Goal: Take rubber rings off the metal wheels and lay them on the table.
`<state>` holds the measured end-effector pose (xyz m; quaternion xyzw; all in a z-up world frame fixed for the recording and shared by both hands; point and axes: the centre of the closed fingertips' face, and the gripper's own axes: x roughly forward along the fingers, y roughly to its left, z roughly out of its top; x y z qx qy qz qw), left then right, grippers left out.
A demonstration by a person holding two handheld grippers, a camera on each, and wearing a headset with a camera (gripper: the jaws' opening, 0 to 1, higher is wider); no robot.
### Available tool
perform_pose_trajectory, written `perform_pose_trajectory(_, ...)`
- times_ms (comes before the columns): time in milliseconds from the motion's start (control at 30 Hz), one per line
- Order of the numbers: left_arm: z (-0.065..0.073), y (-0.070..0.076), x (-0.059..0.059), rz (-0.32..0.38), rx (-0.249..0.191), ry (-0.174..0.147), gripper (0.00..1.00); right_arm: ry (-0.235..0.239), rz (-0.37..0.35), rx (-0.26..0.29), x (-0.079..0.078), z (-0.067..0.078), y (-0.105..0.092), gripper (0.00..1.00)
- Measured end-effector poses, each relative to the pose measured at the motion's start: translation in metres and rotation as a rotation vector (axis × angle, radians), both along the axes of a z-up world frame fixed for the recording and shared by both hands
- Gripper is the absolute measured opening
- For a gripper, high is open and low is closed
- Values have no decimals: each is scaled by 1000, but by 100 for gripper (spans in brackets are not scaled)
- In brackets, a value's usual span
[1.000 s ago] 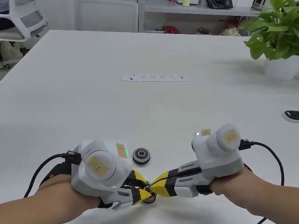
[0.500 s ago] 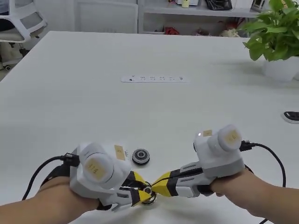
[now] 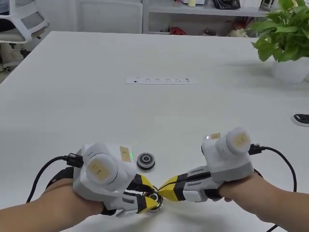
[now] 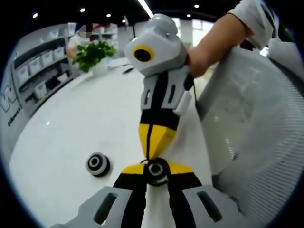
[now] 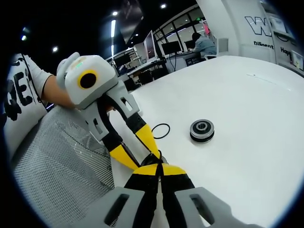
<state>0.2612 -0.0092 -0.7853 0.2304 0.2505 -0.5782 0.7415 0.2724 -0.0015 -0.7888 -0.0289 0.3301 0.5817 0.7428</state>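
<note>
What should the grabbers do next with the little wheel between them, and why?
Probably pull the right gripper gently away, peeling the rubber off the wheel. The left gripper clamps that wheel, and the right gripper's jaws are pinched shut at its rim. One loose ring already lies on the table.

At 6 o'clock in the head view the held wheel [image 3: 154,198] is mostly hidden by the yellow tips of the left tongs [image 3: 148,197] and right tongs [image 3: 162,192]; whether rubber sits on it cannot be told. At 3 o'clock a dark object [image 3: 302,119] on the worktop [image 3: 145,116] is cut by the edge, as is the plant [image 3: 282,29] at 2 o'clock. Markings on the power strip [image 3: 161,80] are too small to read.
</note>
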Motion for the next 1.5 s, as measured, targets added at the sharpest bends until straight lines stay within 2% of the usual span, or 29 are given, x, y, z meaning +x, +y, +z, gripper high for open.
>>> perform_pose_trajectory(300, 11, 1, 0, 0, -20, -5, 23, -1, -12, 10, 3, 3, -1, 0)
perform_pose_trajectory(467, 23, 4, 3, 16, -41, -23, 28, -10, -15, 13, 4, 6, -2, 0)
perform_pose_trajectory(900, 34, 25, 6, 57, -44, -45, 40, -23, -27, 24, 8, 13, -3, 0)
perform_pose_trajectory(1200, 43, 41, 9, 95, -59, -56, 47, -39, -5, 17, 5, 17, 0, 0)
perform_pose_trajectory(1333, 49, 45, 9, 117, -80, -53, 51, -42, -2, 19, 5, 19, 0, 0)
perform_pose_trajectory(1500, 55, 51, 10, 129, -92, -65, 54, -45, 1, 20, 4, 22, 1, 0)
